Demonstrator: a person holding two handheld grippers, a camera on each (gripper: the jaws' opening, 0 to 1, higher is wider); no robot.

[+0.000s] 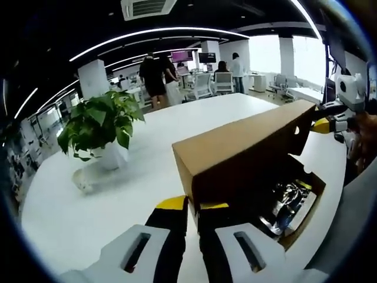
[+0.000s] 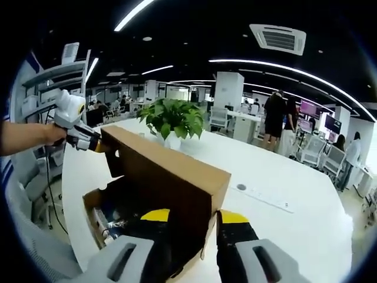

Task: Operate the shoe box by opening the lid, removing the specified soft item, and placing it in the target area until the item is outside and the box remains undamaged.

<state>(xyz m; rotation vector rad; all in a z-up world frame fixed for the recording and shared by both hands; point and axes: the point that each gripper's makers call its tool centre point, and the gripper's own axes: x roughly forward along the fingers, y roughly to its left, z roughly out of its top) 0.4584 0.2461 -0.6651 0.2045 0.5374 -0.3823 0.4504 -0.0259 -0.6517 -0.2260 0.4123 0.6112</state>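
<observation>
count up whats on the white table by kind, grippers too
shoe box, lid raised: 1
potted plant: 1
flat white strip on the table: 1
grippers: 2, left gripper and right gripper, each at an end of the lid
total: 5
Something dark lies inside the box; too unclear to count.

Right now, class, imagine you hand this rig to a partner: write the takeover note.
Left gripper: jaws closed on the near corner of the lid.
Right gripper: jaws either side of the lid's other end; grip unclear.
Shoe box sits on the white table, lid raised upright, no visible damage.
Done: lid opened.
Left: lift the soft item out of the dark contents, which are too blurred to identify, and place it in the target area.
</observation>
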